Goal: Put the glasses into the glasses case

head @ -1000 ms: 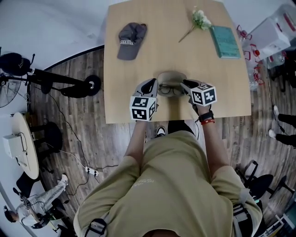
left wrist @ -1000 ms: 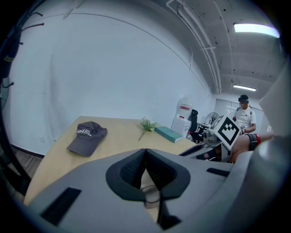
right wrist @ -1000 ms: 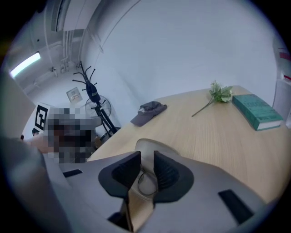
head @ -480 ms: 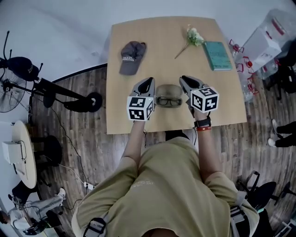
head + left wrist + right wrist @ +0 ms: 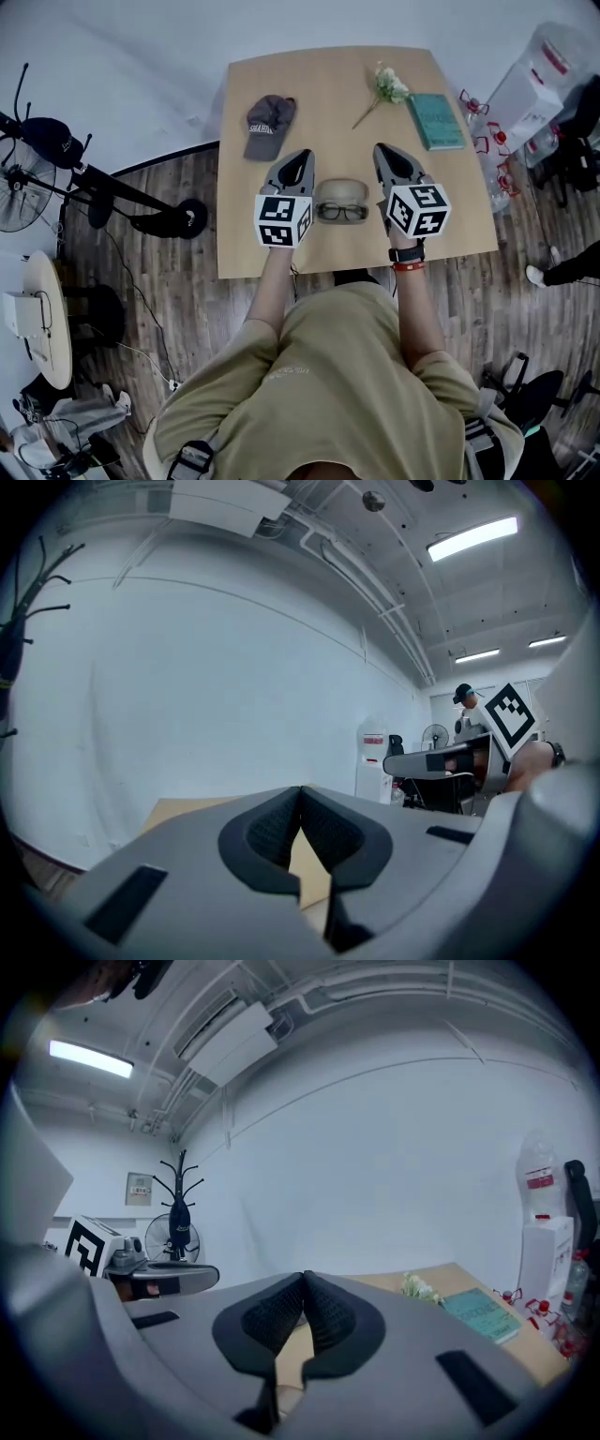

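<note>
The glasses (image 5: 341, 212) lie with long axis left to right.

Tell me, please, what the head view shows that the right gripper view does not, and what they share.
Only the head view shows the glasses lying on the open glasses case, and the grey cap. Only the right gripper view shows the ceiling light, and that the jaws of the right gripper, which have just been closing, meet with nothing between them. Both show the wooden table, the white flower and the teal book.
</note>
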Demonstrator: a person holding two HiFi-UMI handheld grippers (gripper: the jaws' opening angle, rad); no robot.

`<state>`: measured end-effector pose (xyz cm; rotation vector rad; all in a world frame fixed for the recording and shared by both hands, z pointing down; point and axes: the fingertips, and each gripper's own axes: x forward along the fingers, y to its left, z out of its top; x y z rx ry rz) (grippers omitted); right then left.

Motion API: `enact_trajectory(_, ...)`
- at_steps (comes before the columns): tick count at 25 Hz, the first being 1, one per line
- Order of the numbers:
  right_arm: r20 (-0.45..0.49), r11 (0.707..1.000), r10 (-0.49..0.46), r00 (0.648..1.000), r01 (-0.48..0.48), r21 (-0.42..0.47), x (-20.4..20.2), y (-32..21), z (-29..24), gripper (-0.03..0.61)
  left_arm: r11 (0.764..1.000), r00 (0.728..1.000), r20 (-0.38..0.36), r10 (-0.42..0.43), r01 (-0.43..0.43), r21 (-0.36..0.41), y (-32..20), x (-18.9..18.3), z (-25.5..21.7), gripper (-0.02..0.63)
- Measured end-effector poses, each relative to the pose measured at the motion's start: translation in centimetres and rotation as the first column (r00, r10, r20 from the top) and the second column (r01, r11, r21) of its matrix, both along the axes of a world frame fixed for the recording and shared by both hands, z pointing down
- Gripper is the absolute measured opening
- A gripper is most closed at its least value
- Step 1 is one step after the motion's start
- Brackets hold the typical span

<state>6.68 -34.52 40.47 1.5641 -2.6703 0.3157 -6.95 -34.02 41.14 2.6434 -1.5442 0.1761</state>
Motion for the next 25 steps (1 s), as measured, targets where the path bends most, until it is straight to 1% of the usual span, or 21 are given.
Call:
enact_trajectory(4, -0.012, 1.0, 0.012, 1.0, -0.012, 0.022, -0.6, 0.6, -0.7, 0.015, 1.0, 1.0, 0.002, -0.005, 0.005, 0.016, 0.1, -0.5, -0.7, 0.022)
enact_trajectory(14, -0.017, 1.0, 0.001, 1.0, 0.0, 0.02, -2.4, 0.9, -0.8, 0.015, 1.0, 1.0, -0.013, -0.015, 0.015, 0.022, 0.0, -1.7, -1.0, 0.021)
enact_trajectory(20, -0.027, 1.0, -0.01, 1.0, 0.01, -0.001, -3.1, 0.4, 0.2, 0.015, 1.0, 1.0, -0.015, -0.012, 0.012, 0.005, -0.6, -2.1, -0.1, 0.022)
enact_trajectory(25, -0.034, 0.999, -0.026, 0.999, 0.025, -0.025, -3.8, -0.9, 1.0, 0.015, 1.0, 1.0, -0.016, 0.008, -0.008, -0.021, -1.9, -2.2, 0.9, 0.023)
